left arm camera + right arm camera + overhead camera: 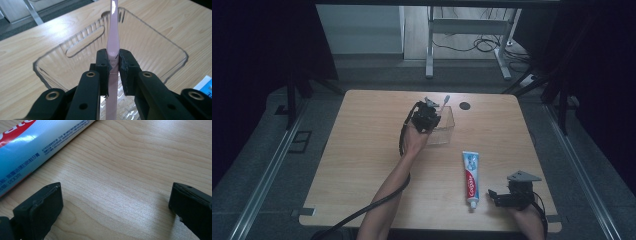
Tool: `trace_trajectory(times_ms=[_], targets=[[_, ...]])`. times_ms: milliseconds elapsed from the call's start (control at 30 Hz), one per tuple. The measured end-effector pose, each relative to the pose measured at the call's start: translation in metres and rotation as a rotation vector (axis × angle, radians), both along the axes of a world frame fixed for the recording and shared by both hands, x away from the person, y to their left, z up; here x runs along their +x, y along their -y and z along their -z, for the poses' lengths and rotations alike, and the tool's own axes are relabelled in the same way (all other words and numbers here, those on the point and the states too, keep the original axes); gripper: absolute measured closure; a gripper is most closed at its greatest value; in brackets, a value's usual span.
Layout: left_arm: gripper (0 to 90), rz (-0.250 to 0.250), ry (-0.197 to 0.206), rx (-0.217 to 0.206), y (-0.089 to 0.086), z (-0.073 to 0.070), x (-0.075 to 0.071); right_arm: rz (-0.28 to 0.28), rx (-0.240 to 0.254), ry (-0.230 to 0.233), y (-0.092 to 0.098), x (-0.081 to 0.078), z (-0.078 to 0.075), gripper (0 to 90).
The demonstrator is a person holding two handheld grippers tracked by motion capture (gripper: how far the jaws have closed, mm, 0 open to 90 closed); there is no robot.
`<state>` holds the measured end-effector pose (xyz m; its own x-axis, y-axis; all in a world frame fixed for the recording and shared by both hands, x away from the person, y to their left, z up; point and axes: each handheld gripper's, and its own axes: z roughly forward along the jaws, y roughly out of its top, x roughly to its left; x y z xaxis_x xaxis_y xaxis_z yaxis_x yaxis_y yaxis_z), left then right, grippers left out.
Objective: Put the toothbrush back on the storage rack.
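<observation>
- Pink plastic toothbrush (111, 47): light, stiff and thin, so it probably pivots if pinched too far out. The left tool (113, 65) is clamped on its handle, mid-length, which looks like the sensible spot.
- It stands upright over the clear plastic tub (160, 37), lower end down inside.
- Tub looks light and slick, could scoot on the tabletop (377, 150).
- Right tool (115, 202) rests with jaws wide apart beside the toothpaste tube (30, 147), soft and squashy, better taken across its width.

A pale pink toothbrush (111, 50) stands upright at frame centre, its lower handle inside a clear ribbed plastic container (160, 47) resting open-topped.
</observation>
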<state>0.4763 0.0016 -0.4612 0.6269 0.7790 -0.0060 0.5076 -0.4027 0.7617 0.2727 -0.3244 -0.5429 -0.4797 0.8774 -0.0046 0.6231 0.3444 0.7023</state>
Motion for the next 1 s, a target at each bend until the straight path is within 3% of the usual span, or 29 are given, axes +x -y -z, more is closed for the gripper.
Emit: trace_trajectory(times_ms=[433,833,1000], targets=[[77.1,0.005,-0.067,0.024,0.001,0.008,0.003,0.000,0.000,0.001,0.000,0.000,0.000,0.0],[61.4,0.023,-0.076,0.031,0.001,0.004,0.000,0.001,0.000,0.001,0.000,0.000,0.000,0.0],[52.1,0.036,-0.077,-0.014,-0.004,-0.005,-0.002,0.000,0.000,0.000,0.000,0.000,0.000,0.0]])
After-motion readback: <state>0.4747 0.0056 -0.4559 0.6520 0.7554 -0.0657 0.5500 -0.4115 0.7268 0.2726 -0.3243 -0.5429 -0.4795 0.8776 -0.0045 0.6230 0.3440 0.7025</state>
